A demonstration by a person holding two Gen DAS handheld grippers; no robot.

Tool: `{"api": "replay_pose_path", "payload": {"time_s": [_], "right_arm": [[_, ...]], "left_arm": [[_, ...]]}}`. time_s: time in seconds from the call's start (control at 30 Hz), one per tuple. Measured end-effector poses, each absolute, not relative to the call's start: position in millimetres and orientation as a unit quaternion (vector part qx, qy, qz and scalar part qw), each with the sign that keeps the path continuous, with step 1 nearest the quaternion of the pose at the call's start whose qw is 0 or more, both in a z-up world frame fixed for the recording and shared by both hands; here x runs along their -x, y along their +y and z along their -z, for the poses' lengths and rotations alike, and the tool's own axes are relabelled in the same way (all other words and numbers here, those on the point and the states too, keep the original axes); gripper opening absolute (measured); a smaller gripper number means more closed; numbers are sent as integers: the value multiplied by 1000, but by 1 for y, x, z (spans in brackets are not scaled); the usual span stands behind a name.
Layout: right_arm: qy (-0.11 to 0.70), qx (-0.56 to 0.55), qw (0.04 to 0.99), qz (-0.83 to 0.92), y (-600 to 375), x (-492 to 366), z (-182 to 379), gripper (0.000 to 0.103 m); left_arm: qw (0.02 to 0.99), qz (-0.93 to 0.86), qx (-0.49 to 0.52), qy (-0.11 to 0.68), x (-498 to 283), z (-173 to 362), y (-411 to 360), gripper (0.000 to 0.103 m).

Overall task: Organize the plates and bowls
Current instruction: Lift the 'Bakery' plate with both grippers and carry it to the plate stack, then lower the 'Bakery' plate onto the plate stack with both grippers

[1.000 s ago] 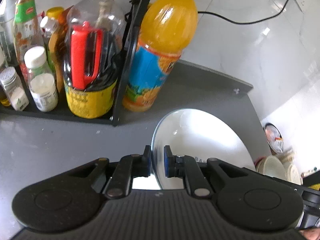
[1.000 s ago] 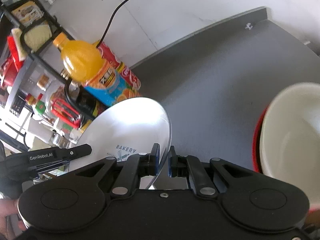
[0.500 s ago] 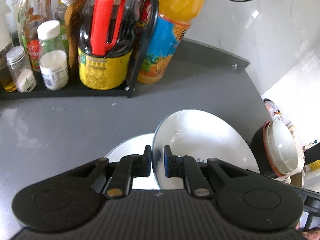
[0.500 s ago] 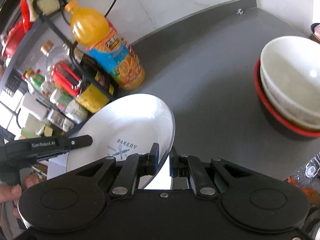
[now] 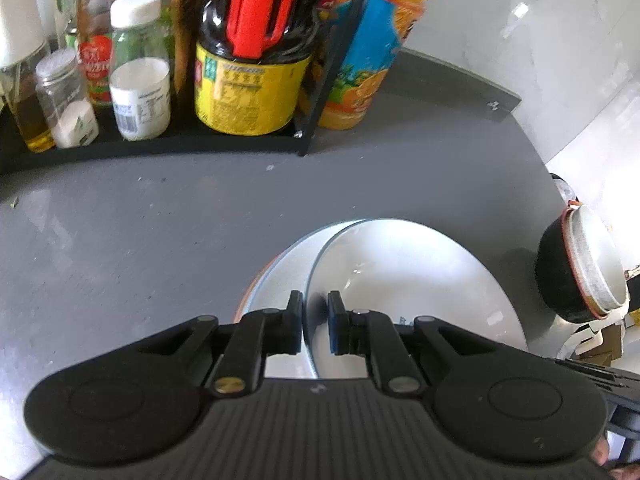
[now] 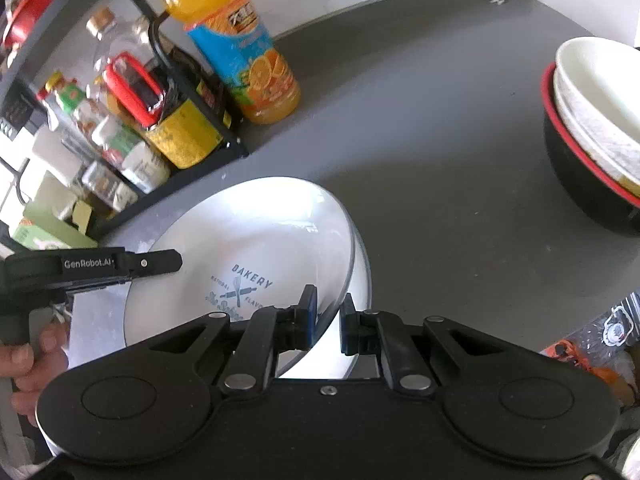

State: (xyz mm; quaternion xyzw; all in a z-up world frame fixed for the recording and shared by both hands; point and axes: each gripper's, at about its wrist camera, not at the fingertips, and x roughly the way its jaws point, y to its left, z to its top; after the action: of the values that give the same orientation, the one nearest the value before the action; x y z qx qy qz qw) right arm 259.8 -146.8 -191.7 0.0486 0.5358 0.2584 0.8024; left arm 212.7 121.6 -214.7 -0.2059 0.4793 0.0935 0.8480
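Left wrist view is showing the left tool (image 5: 315, 322) gripping the near rim of a white plate (image 5: 408, 280), one pad on each face of the rim, jaws set narrow. Just beneath and to the left of that plate, the edge of a second plate (image 5: 276, 276) is peeking out, lying on the grey bench (image 5: 132, 232). Whether the held plate is already touching the lower one is not clear. Ahead of this tool, a black rack (image 5: 160, 146) is carrying jars and a dark bottle with a yellow label (image 5: 248, 92); an orange drink bottle (image 5: 368, 56) is standing just right of the rack. Far to the right, stacked bowls (image 5: 580, 268) are sitting on the bench.

Right wrist view is showing the right tool (image 6: 328, 322) pinching the opposite rim of the same white plate (image 6: 256, 240), jaws also narrow, with the plate tilting up to the left; blue "BAKERY" lettering is showing on its face. The rim of the lower plate (image 6: 364, 264) is visible just past the fingers. Left of this tool, the left tool (image 6: 120, 264) is reaching onto the plate's far edge, with a person's hand (image 6: 28, 360) gripping its handle. Ahead and to the right, a white bowl is nesting in a black, red-rimmed bowl (image 6: 592, 120), well apart from the plates.
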Motion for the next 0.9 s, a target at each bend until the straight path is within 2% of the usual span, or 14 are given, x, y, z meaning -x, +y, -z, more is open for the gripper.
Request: {"api": "replay_pose_path", "payload": {"time_s": [0.57,0.9], "right_arm": [[557,-24,794,-243,-135,-261,201,11],[555,-31,799,-229,-133,-262,201,10]], "left_arm": [[846,-91,161,500,-213,232,118,14],[837,-83,193,506,-211,237,124,14]]}}
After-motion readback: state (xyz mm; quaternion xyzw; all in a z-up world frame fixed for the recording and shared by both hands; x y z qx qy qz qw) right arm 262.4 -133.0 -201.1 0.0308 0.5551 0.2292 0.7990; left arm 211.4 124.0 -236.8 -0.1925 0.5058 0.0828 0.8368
